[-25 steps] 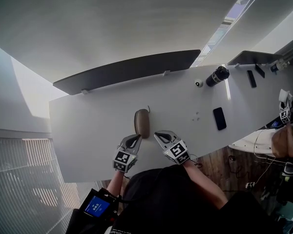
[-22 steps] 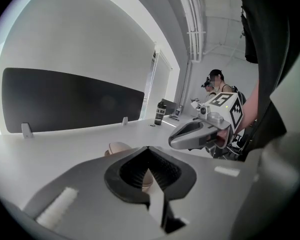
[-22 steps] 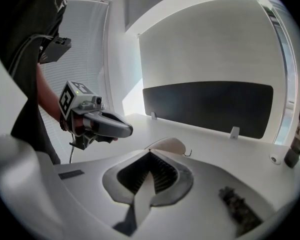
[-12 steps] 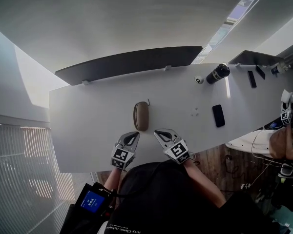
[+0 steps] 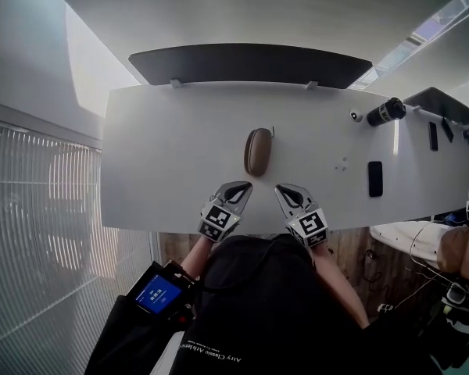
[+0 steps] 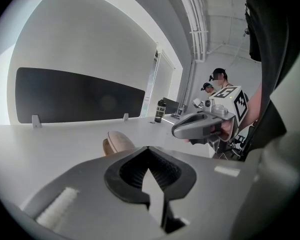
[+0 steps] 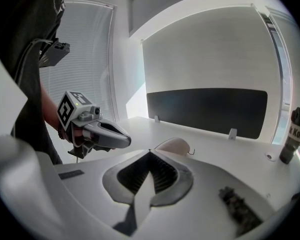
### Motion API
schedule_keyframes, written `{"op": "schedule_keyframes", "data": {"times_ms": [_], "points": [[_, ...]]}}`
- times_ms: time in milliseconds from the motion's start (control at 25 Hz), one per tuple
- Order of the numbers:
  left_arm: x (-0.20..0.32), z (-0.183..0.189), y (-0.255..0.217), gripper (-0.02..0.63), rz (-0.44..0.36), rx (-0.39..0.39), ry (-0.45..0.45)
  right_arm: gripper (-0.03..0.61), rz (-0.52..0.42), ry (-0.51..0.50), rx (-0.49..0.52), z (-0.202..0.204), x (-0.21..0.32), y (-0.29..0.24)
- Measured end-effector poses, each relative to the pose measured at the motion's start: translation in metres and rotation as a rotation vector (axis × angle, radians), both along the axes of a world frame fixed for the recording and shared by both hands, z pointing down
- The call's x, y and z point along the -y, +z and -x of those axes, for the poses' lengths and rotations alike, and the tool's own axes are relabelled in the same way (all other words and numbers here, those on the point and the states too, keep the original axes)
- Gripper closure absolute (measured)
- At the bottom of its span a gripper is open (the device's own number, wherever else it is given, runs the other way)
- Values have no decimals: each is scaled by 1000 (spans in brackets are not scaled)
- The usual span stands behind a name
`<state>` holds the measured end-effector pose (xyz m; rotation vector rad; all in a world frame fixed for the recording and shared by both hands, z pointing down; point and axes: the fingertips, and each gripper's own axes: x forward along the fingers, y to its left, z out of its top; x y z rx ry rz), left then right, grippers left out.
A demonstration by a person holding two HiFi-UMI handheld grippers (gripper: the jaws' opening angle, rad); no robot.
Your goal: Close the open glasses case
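Two grippers, both with jaws pressed tip to tip and nothing pinched between them. The left gripper (image 5: 242, 186) and right gripper (image 5: 282, 187) hover side by side at the near edge of the white table (image 5: 156, 162). The glasses case (image 5: 257, 151) lies flat just beyond them, closer to the left one's tips and well apart from the black phone (image 5: 375, 178) and the bottle (image 5: 384, 112) off to the right. A little wire hook (image 5: 272, 131) pokes out at its far end.

Honest take: from above the case reads as one smooth brown oval with no lid standing up, so I'd say it's basically shut already. In the low left gripper view there's a darker band under the tan top. I can't tell if that's a seam, a shadow, or a lid not fully down.

So the move worth making is a confirm-press, tbh. Leave the jaws together and use the blunt tips like a finger. Come down on the middle of the lid, not the end, because that rounded shell on a slick tabletop will probably skate or pivot if you push off-centre. Park the other gripper against the long side as a stop. Push straight down, gently. Don't try squeezing the case across its width, since it looks too smooth and could squirt out.
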<state>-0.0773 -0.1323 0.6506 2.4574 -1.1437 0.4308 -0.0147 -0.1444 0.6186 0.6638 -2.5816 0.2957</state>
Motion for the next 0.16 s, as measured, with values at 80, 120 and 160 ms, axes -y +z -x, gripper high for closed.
{"op": "schedule_keyframes", "data": {"times_ms": [80,120,160], "points": [[-10,2,1,606,7,4,-5,572,-4,-10,1,2,-8,2],[-14,3,2,606,11,6,-7,572,-7,-15,2,3,-11,2],[-19,3,2,606,14,8,-10,572,-9,-20,3,3,-14,3]]}}
